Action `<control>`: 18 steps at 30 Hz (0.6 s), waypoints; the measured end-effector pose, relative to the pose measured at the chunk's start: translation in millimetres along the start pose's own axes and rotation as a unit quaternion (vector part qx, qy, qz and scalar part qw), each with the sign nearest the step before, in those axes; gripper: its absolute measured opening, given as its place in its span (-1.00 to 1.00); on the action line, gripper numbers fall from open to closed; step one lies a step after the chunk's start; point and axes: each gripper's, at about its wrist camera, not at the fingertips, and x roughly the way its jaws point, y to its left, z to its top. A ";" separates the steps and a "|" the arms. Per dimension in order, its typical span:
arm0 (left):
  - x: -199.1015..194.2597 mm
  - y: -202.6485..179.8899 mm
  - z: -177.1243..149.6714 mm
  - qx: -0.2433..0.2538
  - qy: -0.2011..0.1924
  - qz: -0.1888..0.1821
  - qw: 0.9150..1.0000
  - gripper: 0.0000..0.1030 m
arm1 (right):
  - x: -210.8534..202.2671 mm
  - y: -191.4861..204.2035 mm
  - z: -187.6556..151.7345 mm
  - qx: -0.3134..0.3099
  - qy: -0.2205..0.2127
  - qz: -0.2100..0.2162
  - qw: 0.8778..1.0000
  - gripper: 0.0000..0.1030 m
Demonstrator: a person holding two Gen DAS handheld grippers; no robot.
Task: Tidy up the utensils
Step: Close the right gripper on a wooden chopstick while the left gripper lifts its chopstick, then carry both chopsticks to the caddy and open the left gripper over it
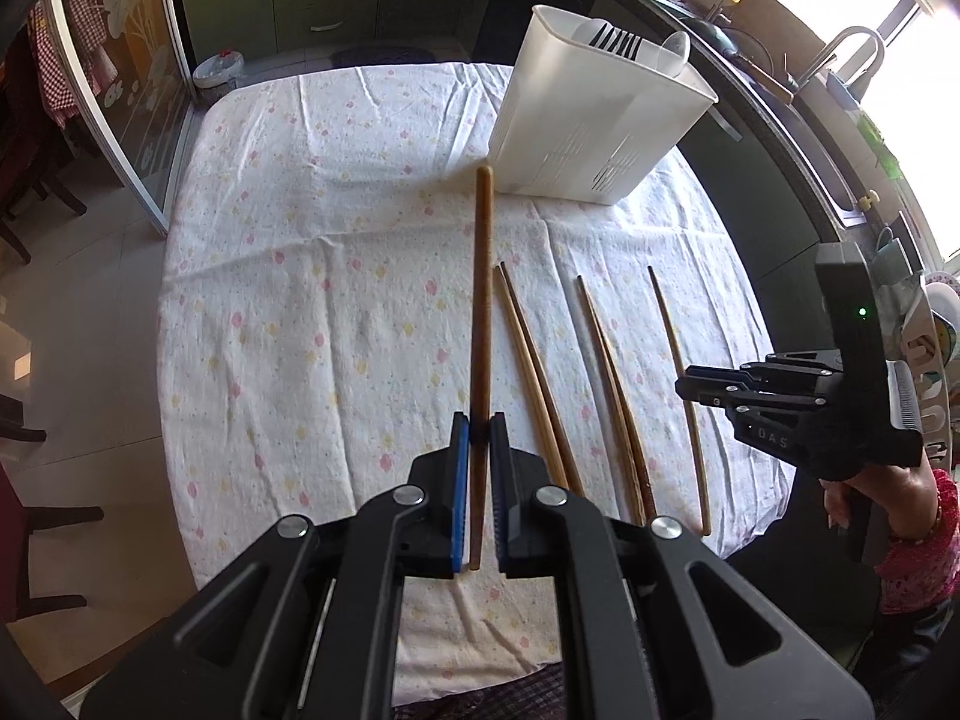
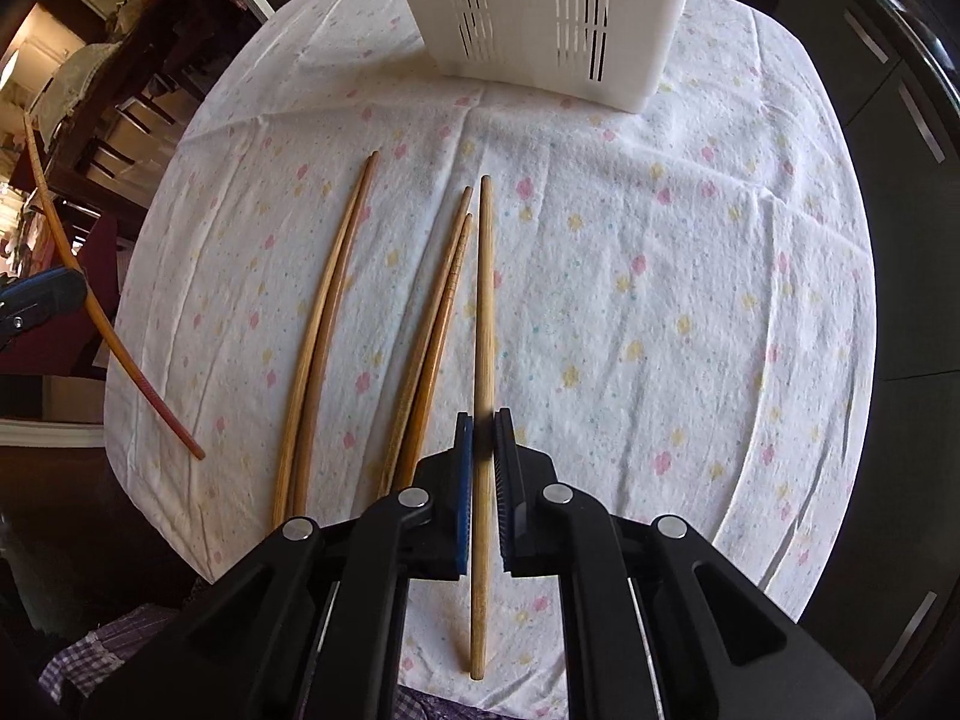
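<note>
A flowered cloth covers the table [image 2: 660, 300], white utensil holder [image 2: 540, 18] at top of frame. Left tongs [image 1: 479, 429] clamp a dark chopstick [image 1: 482, 300]; right tongs [image 2: 483, 429] clamp a pale chopstick [image 2: 483, 300].

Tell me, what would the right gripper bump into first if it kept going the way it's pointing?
Probably the flowered tablecloth. The right gripper points steeply down, shut on a light chopstick, and only cloth lies ahead of its tips. The white basket stands farther off, though depth is hard to judge.
</note>
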 end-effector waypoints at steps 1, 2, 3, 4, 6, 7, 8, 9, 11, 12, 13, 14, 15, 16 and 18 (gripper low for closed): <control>-3.4 -2.3 1.0 0.003 -0.006 0.000 1.000 -0.87 | -8.1 -2.7 -2.0 0.003 -0.013 0.006 1.000 -0.85; -6.6 -4.5 2.2 0.007 -0.011 0.000 1.000 -0.87 | -16.8 -5.3 -4.2 0.007 -0.026 0.012 1.000 -0.85; -10.0 -6.8 3.8 0.010 -0.017 0.000 1.000 -0.87 | -26.5 -7.7 -8.2 0.012 -0.040 0.020 0.999 -0.85; -13.2 -9.3 5.6 0.013 -0.022 -0.001 1.000 -0.87 | -35.3 -10.0 -12.3 0.015 -0.052 0.028 0.998 -0.85; -19.2 -14.5 9.1 0.018 -0.031 -0.002 0.999 -0.87 | -49.7 -20.8 -17.3 0.022 -0.072 0.037 0.996 -0.85; -21.7 -17.0 11.0 0.020 -0.035 -0.002 0.999 -0.87 | -55.1 -24.2 -18.2 0.024 -0.079 0.042 0.996 -0.85; -24.2 -19.8 13.1 0.022 -0.039 -0.001 0.999 -0.87 | -60.2 -31.0 -17.6 0.027 -0.085 0.048 0.995 -0.85; -26.5 -22.6 15.3 0.025 -0.042 0.000 0.999 -0.87 | -64.7 -37.0 -16.6 0.030 -0.090 0.052 0.994 -0.85; -31.5 -29.2 20.2 0.030 -0.050 0.001 0.998 -0.87 | -71.3 -43.4 -16.1 0.033 -0.101 0.058 0.993 -0.85; -34.1 -32.3 23.0 0.033 -0.054 0.002 0.998 -0.87 | -75.6 -48.8 -18.9 0.035 -0.106 0.061 0.992 -0.85; -36.7 -35.6 26.0 0.036 -0.058 0.001 0.998 -0.87 | -81.5 -49.5 -22.7 0.036 -0.112 0.063 0.991 -0.85; -39.3 -38.9 29.1 0.038 -0.062 0.002 0.997 -0.87 | -87.2 -51.8 -20.7 0.036 -0.118 0.065 0.990 -0.85; -42.8 -41.7 32.7 0.040 -0.068 0.003 0.997 -0.87 | -93.3 -53.2 -20.2 0.035 -0.125 0.068 0.989 -0.85; -46.9 -44.8 36.7 0.042 -0.074 0.003 0.996 -0.87 | -97.8 -53.1 -18.9 0.035 -0.132 0.070 0.988 -0.85; -57.5 -51.3 46.1 0.045 -0.089 0.000 0.995 -0.87 | -108.5 -53.7 -17.4 0.033 -0.147 0.071 0.986 -0.85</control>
